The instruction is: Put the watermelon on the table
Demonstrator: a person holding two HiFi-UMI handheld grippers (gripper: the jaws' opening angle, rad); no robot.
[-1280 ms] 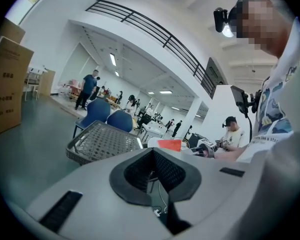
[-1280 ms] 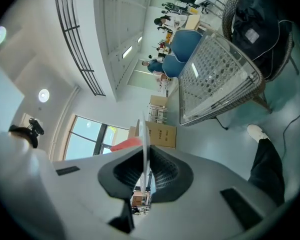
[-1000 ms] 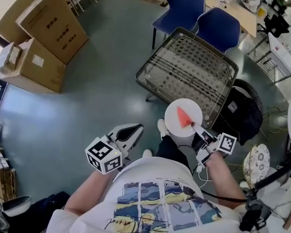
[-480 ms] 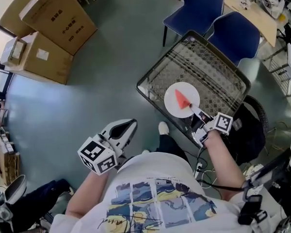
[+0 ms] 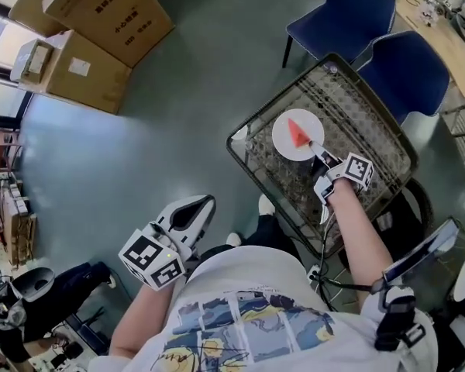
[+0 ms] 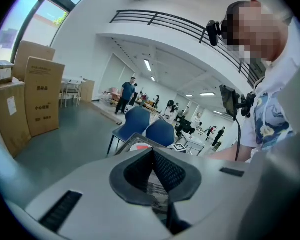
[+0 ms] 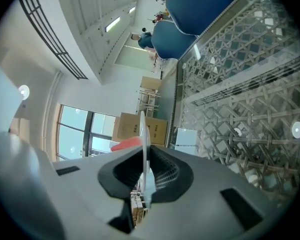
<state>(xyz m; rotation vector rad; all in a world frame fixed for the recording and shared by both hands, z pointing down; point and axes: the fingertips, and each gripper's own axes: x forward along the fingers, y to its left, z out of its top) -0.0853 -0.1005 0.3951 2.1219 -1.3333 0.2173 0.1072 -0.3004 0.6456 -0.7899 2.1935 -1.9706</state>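
Note:
A red wedge of watermelon lies on a round white plate. My right gripper is shut on the plate's near rim and holds it over the glass-topped wicker table. In the right gripper view the plate stands edge-on between the jaws, the watermelon showing on its left, and the table's lattice lies close beside it. My left gripper hangs near my body over the floor, left of the table, its jaws together with nothing between them.
Two blue chairs stand behind the table. Cardboard boxes are stacked at the far left by a window. My shoe is on the grey floor by the table's near corner. Dark gear lies at the lower left.
My right gripper has carried the plate with the watermelon forward from the table's near edge to over its middle. The left gripper has shifted a little, still shut.

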